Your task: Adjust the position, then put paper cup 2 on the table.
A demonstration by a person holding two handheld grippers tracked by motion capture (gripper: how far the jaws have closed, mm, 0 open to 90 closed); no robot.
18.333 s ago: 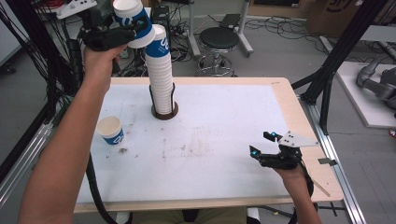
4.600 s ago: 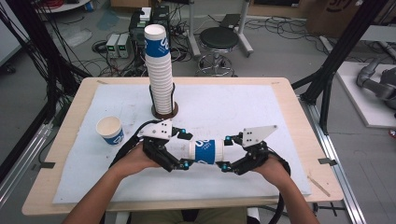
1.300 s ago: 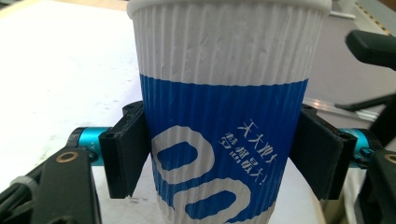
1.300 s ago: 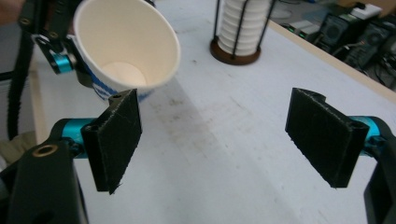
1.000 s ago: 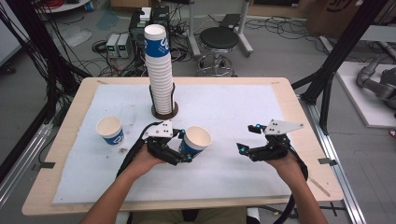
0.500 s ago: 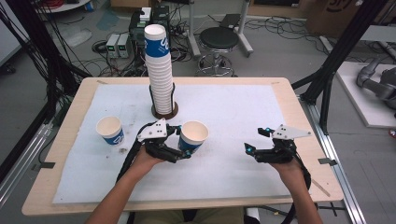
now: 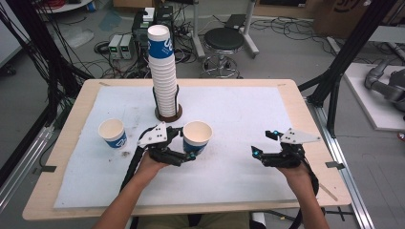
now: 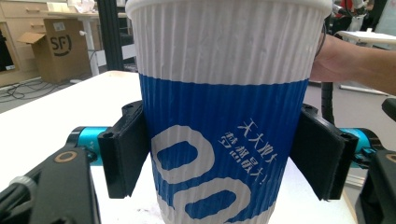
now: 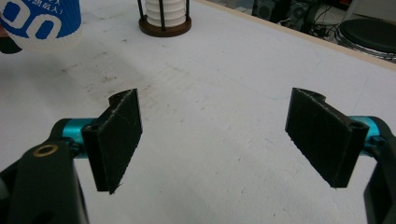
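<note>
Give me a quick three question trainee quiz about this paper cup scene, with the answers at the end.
1. True or false: the right gripper holds a cup.
2. Which gripper's jaws clamp the blue and white cup? A left, B right, C neither.
3. Fill in: the tall cup stack stands in a round ______ holder.

Key: 1 false, its jaws stand open over the white mat. 2 A, the left gripper. 3 wooden. A second cup stands apart on the mat.

Place: robotics lab
Evidence: black metal rig frames [image 7: 47, 57], tangled floor cables [image 7: 110, 57], grey electronics boxes [image 7: 119, 46], cardboard boxes [image 8: 56, 51] beyond the jaws
</note>
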